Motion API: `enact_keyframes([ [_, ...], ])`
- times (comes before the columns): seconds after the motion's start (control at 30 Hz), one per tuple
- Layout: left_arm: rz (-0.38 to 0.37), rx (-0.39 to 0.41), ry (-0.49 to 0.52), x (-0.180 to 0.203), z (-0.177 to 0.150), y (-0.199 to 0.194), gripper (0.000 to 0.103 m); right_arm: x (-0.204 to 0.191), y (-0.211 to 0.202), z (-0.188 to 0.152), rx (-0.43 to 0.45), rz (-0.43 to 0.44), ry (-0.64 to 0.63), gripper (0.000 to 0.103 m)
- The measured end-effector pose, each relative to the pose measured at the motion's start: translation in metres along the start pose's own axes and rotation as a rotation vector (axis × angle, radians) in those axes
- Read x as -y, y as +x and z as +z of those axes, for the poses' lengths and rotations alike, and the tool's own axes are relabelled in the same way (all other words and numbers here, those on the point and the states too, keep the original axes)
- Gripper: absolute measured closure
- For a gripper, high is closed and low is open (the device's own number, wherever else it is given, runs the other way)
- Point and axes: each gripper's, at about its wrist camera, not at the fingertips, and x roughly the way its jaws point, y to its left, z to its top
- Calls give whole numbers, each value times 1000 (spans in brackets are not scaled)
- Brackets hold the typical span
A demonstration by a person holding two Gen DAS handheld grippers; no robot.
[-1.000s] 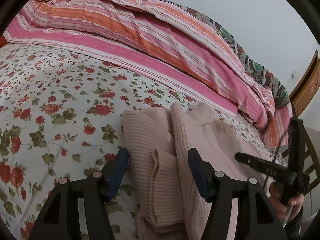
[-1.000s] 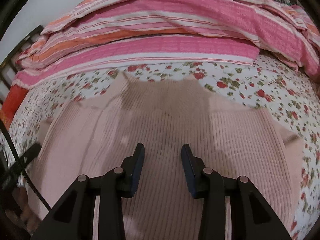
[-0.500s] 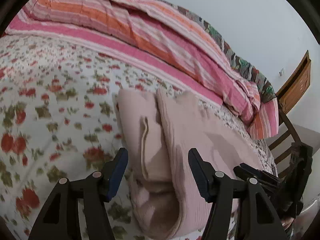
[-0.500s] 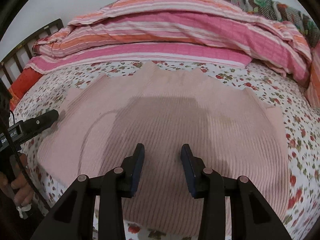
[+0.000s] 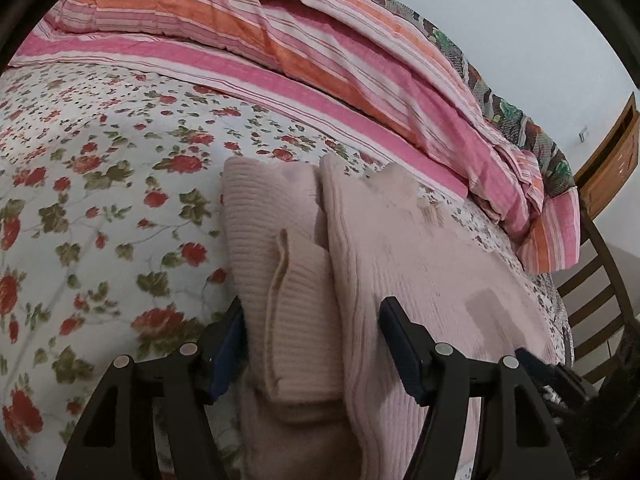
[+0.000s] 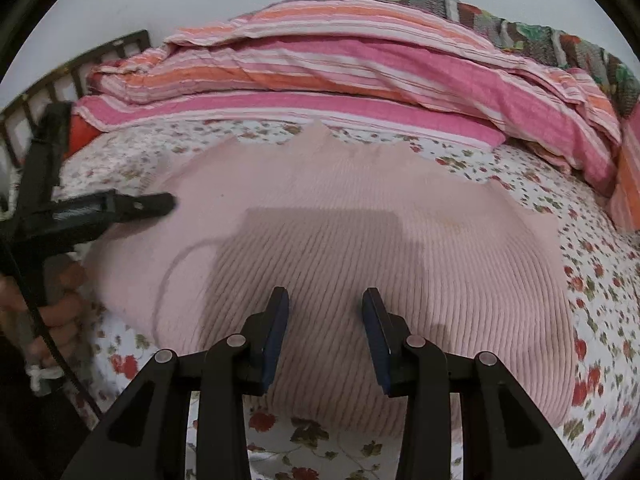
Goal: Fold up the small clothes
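pink knit on the floral bed, both claws over it

a pale pink ribbed knit sweater (image 6: 340, 240) lies spread flat on a white bedsheet printed with red roses and green leaves (image 5: 92, 208). in the left wrist view its near side is folded in, with a ribbed sleeve or cuff piece (image 5: 288, 280) lying doubled on top along the garment's left edge.

the left gripper (image 5: 312, 344) tilts down at the bed from the sweater's side. its jaws straddle that folded cuff and the thick edge beside it, and they have just been opening. the left blue pad (image 5: 228, 340) sits right against the knit, the right one a little off it; the cloth lies between them, but whether the left pad truly presses is hard to say from this angle.

the right gripper (image 6: 325, 332) also angles down, poised above the middle of the sweater's near hem. its jaws stand partly apart with only the flat ribbed fabric beneath the gap; nothing is pinched.

in the right wrist view the person's hand (image 6: 52, 312) curls round the left tool's black handle at the picture's left edge, a dark cable running across it.

behind the sweater a bunched quilt in pink, orange and white stripes (image 6: 360, 68) runs along the wall.
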Motion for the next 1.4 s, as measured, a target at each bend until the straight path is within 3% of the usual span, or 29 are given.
enact_keyframes([
  [0.07, -4, 2, -2, 0, 1, 2, 39, 16, -7, 9, 45, 18, 26, 64],
  [0.2, -10, 8, -1, 1, 2, 6, 38, 50, -12, 20, 104, -28, 75, 64],
  [0.43, -32, 33, 8, 4, -7, 3, 38, 118, -1, 16, 89, -4, 283, 64],
  [0.6, -92, 26, 0, 3, -21, -10, 38, 139, -11, 12, 113, 15, 315, 64],
  [0.77, -182, 32, -102, -5, -32, -19, 38, 148, -23, 8, 139, 29, 331, 64],
  [0.97, -198, 21, -171, -7, -22, -10, 39, 160, -32, 4, 157, 62, 374, 64],
  [1.03, -172, 31, -191, -5, -16, -6, 43, 165, -35, 2, 162, 74, 389, 64],
  [1.13, -111, 34, -204, -1, -5, 0, 68, 170, -38, -1, 165, 77, 396, 64],
  [1.2, -105, 29, -238, -1, -1, 3, 74, 174, -40, -4, 167, 62, 395, 64],
  [1.4, -71, 100, -187, 32, 10, -23, 78, 200, -49, -15, 180, 17, 429, 64],
])
